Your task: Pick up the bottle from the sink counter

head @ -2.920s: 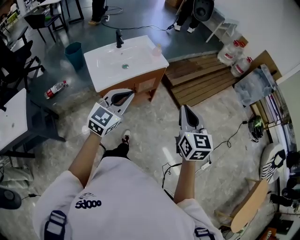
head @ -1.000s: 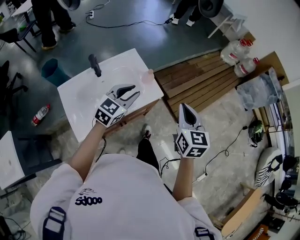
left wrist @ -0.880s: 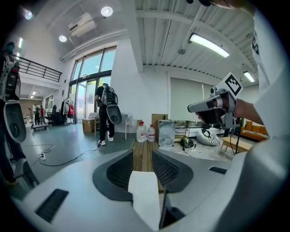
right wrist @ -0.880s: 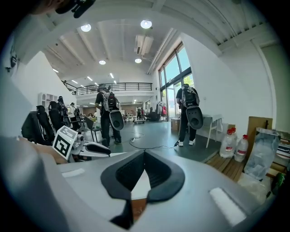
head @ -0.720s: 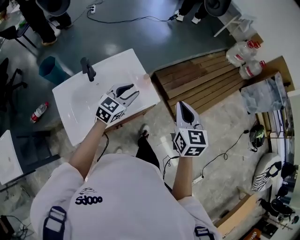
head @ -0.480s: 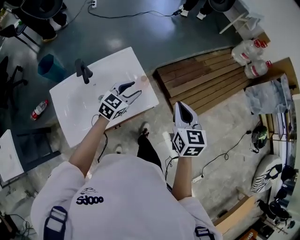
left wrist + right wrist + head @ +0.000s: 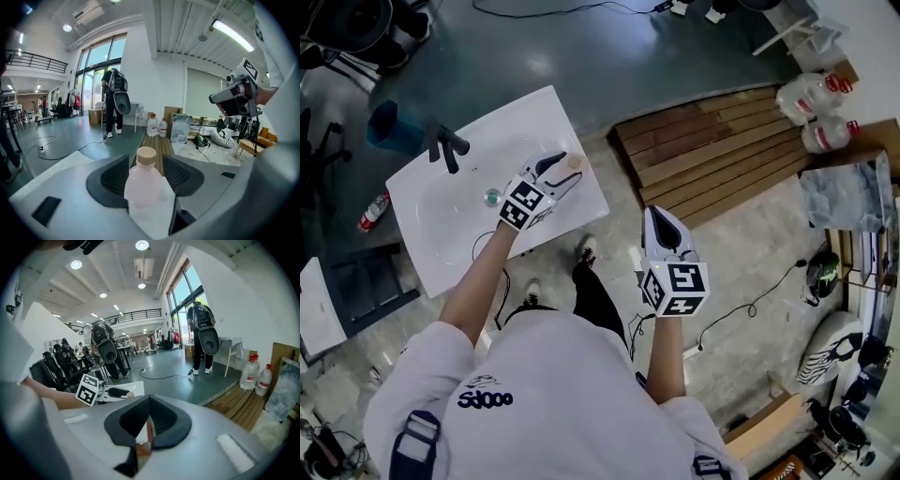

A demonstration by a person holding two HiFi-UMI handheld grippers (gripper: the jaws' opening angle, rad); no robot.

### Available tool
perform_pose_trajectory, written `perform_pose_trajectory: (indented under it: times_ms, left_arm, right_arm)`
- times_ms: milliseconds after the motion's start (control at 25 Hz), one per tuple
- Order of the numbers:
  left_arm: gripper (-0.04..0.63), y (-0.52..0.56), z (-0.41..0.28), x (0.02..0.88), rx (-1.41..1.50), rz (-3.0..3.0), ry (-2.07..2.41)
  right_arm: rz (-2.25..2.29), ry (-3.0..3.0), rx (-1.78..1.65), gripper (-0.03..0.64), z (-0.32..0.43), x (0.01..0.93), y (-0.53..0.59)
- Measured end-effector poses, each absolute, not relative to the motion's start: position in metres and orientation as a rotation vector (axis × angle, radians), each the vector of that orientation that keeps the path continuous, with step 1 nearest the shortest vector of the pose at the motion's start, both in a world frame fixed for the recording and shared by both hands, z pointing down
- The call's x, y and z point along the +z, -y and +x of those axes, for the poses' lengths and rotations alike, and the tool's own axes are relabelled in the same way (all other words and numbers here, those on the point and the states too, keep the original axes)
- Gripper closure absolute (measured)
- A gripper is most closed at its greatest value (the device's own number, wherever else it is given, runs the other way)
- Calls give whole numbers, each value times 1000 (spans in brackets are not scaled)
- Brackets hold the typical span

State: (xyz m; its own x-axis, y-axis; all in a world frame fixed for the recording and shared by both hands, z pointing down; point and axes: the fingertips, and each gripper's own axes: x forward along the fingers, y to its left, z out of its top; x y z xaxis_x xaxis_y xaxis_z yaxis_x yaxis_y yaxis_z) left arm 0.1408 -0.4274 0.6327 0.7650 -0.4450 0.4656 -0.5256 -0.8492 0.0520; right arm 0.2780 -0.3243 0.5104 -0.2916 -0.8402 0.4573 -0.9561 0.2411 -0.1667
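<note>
A pale pink translucent bottle [image 7: 143,183] with a tan cap [image 7: 574,161] stands upright near the right front corner of the white sink counter [image 7: 525,117]. My left gripper [image 7: 565,170] reaches over the counter, and the bottle stands between its jaws. In the left gripper view the left gripper [image 7: 145,162] has its dark pads on either side of the bottle with a gap on each side; the jaws are opening. My right gripper [image 7: 657,216] hangs over the floor to the right of the counter, its tips together and nothing in them.
A black faucet [image 7: 445,150] and a drain [image 7: 492,197] are on the sink. Wooden pallets [image 7: 712,141] with water jugs [image 7: 816,103] lie to the right. A blue bin [image 7: 382,120] and a floor bottle [image 7: 371,211] sit left. People stand beyond.
My left gripper has moved forward over the counter to the bottle at its corner, and its jaws have spread. The right gripper has stayed beside the counter.
</note>
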Motion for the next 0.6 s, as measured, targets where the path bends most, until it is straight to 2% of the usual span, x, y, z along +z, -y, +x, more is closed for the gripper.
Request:
perform_pose_trajectory:
  times_ms: [600]
  left_arm:
    - [380,443,167,654,686,2833,768]
  right_arm:
    - [1570,2249,738,606,286,547,360]
